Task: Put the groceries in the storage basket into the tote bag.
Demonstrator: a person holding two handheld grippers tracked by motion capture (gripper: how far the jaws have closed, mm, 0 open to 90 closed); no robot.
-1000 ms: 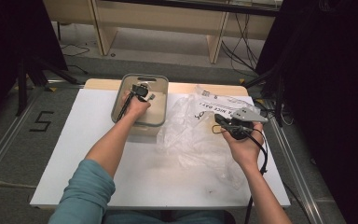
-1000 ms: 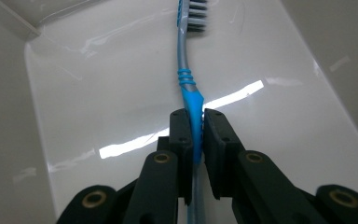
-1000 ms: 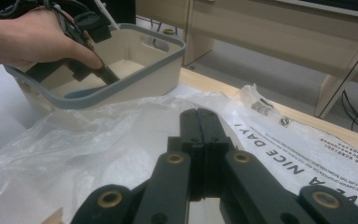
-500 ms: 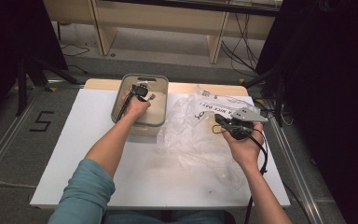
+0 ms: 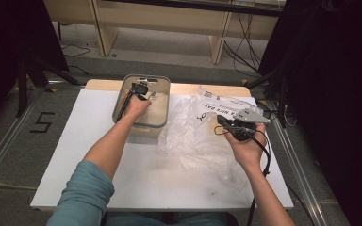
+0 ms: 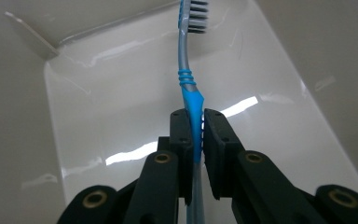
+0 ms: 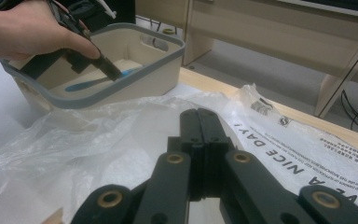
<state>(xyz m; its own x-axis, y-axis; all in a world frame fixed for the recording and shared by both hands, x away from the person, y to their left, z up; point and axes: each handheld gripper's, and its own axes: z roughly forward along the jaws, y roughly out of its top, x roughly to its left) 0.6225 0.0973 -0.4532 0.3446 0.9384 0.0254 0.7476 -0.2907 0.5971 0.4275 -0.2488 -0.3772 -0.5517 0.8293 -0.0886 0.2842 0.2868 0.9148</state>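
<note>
A toothbrush (image 6: 185, 56) with a blue and grey handle and dark bristles is clamped by its blue grip in my left gripper (image 6: 195, 114). That gripper (image 5: 140, 89) reaches down into a beige bin (image 5: 161, 117) with a grey rim at the back of the table. In the right gripper view the toothbrush (image 7: 81, 84) lies low inside the bin (image 7: 135, 79), with the left gripper (image 7: 112, 72) on one end of it. My right gripper (image 7: 204, 116) is shut with nothing in it and hovers over a crumpled clear plastic bag (image 5: 195, 139).
The bag (image 7: 303, 158) carries black print reading "nice day" and covers the right half of the white table (image 5: 75, 141). Wooden shelving legs (image 5: 217, 44) and cables stand on the floor beyond the table.
</note>
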